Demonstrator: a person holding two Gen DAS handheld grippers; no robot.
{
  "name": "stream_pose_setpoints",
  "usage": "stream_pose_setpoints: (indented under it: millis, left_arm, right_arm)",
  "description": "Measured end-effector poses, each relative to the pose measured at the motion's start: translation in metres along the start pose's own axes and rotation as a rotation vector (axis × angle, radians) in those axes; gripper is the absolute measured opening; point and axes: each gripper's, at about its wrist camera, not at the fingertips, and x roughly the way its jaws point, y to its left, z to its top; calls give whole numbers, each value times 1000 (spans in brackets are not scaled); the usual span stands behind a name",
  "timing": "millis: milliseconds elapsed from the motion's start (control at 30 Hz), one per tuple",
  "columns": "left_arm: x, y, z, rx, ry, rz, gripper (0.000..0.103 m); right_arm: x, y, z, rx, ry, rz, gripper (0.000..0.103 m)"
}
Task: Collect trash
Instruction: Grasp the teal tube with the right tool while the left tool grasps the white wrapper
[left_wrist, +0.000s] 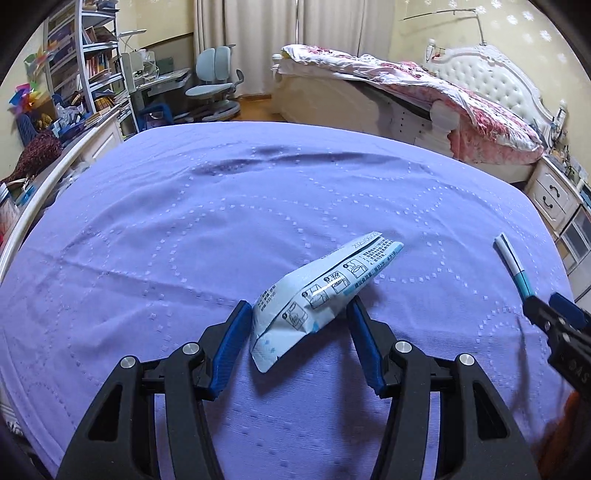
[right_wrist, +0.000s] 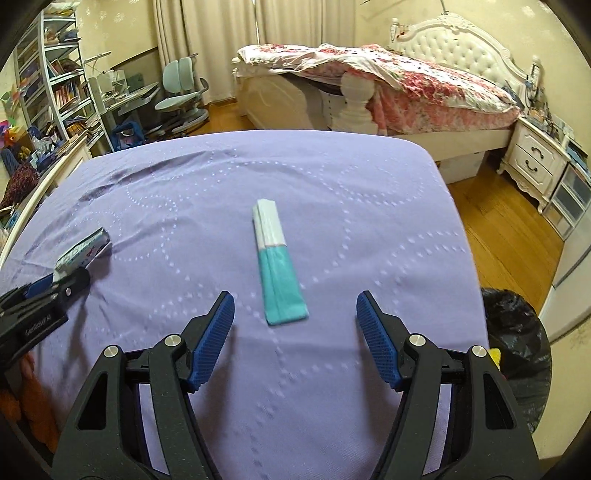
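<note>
While my left gripper (left_wrist: 299, 310) pinches the pouch (left_wrist: 325, 291), long axis slanting away to the right, my right gripper (right_wrist: 295, 310) stands spread around the sachet (right_wrist: 279, 264), which lies lengthwise mid-bed (right_wrist: 369, 206), white end away.

The bedspread (left_wrist: 184, 240) was purple with dotted ring patterns. The wrapper (left_wrist: 317, 295) was white and pale blue with black print, the packet (right_wrist: 277, 258) half white, half teal. Fingers (right_wrist: 218, 332) were blue, ribbed.
</note>
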Motion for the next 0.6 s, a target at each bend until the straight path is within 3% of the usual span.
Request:
stream_pose_setpoints:
  millis: [200,367,600]
  left_arm:
    - [3,-2,3,7,-3,-5,55]
    - [3,1,3,7,2,-32,58]
    - [4,-3,5,39,6,-80,71]
  right_arm:
    - [15,16,15,-18,15,-11,48]
    - [14,20,10,-40,17,-11,21]
    - [8,22,5,-44,14,-1,20]
